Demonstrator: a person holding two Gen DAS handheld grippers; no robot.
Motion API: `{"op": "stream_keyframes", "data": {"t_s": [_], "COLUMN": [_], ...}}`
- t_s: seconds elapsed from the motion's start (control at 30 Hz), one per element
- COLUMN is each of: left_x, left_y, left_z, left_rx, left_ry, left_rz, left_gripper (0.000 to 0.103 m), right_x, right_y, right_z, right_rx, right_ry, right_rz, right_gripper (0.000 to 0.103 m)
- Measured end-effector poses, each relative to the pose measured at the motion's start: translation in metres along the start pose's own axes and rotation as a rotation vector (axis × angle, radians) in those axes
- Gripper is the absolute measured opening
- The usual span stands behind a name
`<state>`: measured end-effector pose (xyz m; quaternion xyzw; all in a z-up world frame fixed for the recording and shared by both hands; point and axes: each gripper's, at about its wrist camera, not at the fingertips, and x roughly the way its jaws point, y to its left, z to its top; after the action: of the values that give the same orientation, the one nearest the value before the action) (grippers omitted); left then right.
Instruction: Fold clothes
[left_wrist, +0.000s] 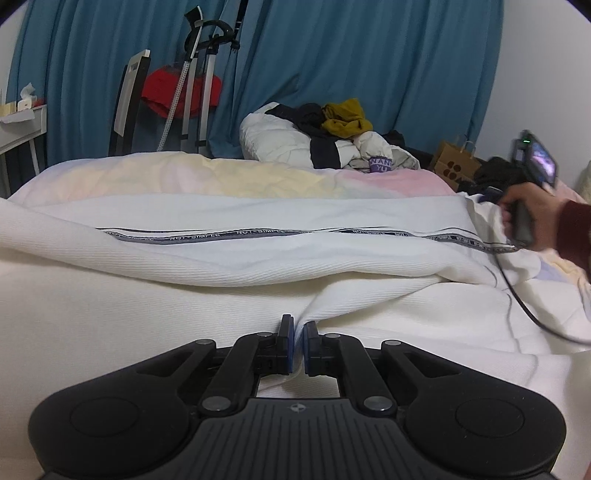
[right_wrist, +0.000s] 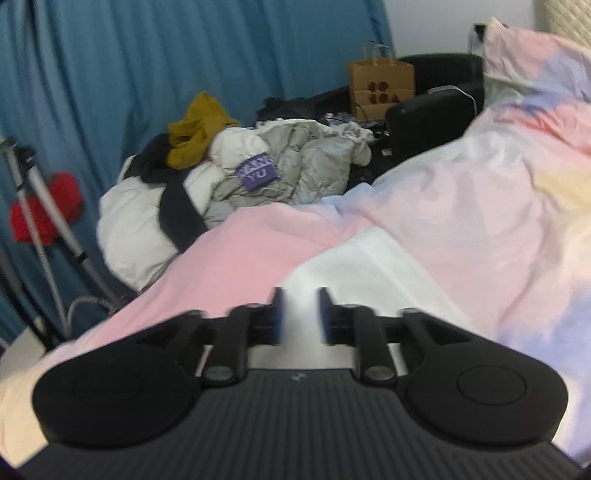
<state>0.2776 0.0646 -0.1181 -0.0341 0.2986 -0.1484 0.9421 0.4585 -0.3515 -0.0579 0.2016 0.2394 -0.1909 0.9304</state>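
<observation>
The bed (left_wrist: 229, 177), covered in a pastel pink, yellow and lilac sheet, fills the lower part of both views. A blue curtain (left_wrist: 369, 55) hangs behind it.

The white ribbed garment (left_wrist: 258, 254) lies spread across the bed in front of you, running from the left edge of the left wrist view to the right. A dark printed tape (left_wrist: 229, 234) runs along its length. A fold of the fabric rises toward your left gripper.

At the far edge of the bed sits a pile of clothes (left_wrist: 325, 136): white and grey padded pieces, a dark item and a mustard-yellow one on top. A brown paper bag (left_wrist: 456, 162) stands to the right of the pile. A red item (left_wrist: 173, 92) hangs on a stand in front of the curtain.

Your left gripper (left_wrist: 298, 332) is nearly closed, its jaws pinching a ridge of the white ribbed garment between the blue pads.

Your right gripper (right_wrist: 300, 314) has its jaws partly apart with nothing clamped between them; a corner of the garment lies just below them on the pink sheet. This view is motion-blurred. In the left wrist view, your right hand (left_wrist: 532, 210), in a dark red sleeve, holds that gripper's handle at the garment's right end.
</observation>
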Motion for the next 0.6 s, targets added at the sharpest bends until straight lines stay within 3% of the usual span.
{"op": "stream_keyframes", "data": {"t_s": [0.07, 0.1, 0.4, 0.6], "left_x": [-0.002, -0.002, -0.025, -0.045], "left_y": [-0.001, -0.002, -0.009, -0.016], "left_z": [0.000, 0.001, 0.000, -0.003], "left_rx": [-0.002, -0.003, -0.011, 0.000], "left_ry": [0.000, 0.000, -0.007, -0.011], "left_rz": [0.001, 0.001, 0.023, 0.052], "left_gripper": [0.006, 0.006, 0.008, 0.009], "right_x": [-0.026, -0.041, -0.185, -0.237], "right_y": [-0.005, -0.007, -0.021, -0.047], "right_z": [-0.005, -0.008, -0.074, -0.112], "right_rx": [-0.037, -0.052, -0.121, 0.045], "right_ry": [0.004, -0.002, 0.024, 0.111], "right_rz": [0.022, 0.034, 0.174, 0.206], "right_gripper": [0.061, 0.063, 0.063, 0.064]}}
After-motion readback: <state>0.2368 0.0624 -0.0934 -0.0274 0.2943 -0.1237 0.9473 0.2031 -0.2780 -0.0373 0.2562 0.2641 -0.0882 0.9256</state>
